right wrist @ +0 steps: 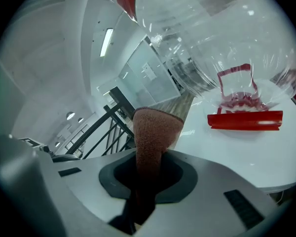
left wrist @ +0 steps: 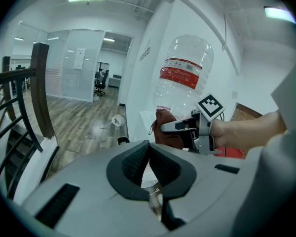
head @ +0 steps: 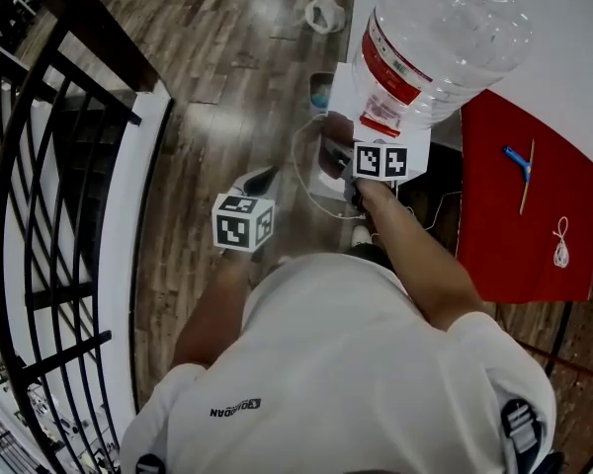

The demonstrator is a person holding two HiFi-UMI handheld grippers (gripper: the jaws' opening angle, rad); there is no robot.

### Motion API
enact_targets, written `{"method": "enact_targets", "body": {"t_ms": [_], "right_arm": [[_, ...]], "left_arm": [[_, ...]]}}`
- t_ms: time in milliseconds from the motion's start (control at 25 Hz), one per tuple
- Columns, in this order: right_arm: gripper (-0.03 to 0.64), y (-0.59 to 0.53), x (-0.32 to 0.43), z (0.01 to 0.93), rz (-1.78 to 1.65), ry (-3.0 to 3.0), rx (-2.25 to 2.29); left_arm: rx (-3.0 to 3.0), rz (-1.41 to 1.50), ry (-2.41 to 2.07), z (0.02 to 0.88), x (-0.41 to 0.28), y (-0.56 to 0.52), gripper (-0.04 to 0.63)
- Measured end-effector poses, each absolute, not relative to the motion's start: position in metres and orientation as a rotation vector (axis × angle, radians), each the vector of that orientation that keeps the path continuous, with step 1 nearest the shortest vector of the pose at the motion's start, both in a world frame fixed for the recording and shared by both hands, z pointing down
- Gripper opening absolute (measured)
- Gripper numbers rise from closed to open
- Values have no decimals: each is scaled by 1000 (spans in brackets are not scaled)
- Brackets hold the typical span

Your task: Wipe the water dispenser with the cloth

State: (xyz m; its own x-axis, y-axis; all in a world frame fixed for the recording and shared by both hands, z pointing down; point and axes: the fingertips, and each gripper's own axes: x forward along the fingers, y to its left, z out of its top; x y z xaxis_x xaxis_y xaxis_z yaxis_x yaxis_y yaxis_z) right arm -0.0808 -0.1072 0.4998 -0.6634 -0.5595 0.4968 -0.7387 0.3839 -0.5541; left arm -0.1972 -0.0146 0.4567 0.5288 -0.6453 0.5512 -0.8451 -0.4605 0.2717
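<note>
The water dispenser (head: 344, 89) is white and carries a big clear bottle (head: 435, 38) with a red label. My right gripper (head: 344, 154) is shut on a reddish-brown cloth (head: 338, 131), held against the dispenser's front just below the bottle. In the right gripper view the cloth (right wrist: 155, 130) sticks up from between the jaws, beside the dispenser's white top (right wrist: 246, 152) and under the bottle (right wrist: 222, 38). My left gripper (head: 262, 179) hangs lower left, away from the dispenser, shut on nothing. From the left gripper view (left wrist: 148, 149) I see the right gripper (left wrist: 180, 126) and the cloth (left wrist: 164, 128).
A black stair railing (head: 49, 166) runs down the left side. A red table (head: 519, 225) to the right of the dispenser holds a blue tool (head: 517, 161) and a white cord (head: 561, 243). White cable (head: 306, 181) lies on the wooden floor.
</note>
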Motion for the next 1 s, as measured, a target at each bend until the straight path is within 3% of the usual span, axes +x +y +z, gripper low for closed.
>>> {"method": "enact_targets", "body": {"t_ms": [440,1000], "right_arm": [[55,-106,-45,511,1169,-2351,1259],[55,-88,57,518,1220,-2260,1471]], "left_arm": [[2268,515,-1147,452,-191,-13,-11],[2302,537,-1072,460,-152,-20,-11]]}}
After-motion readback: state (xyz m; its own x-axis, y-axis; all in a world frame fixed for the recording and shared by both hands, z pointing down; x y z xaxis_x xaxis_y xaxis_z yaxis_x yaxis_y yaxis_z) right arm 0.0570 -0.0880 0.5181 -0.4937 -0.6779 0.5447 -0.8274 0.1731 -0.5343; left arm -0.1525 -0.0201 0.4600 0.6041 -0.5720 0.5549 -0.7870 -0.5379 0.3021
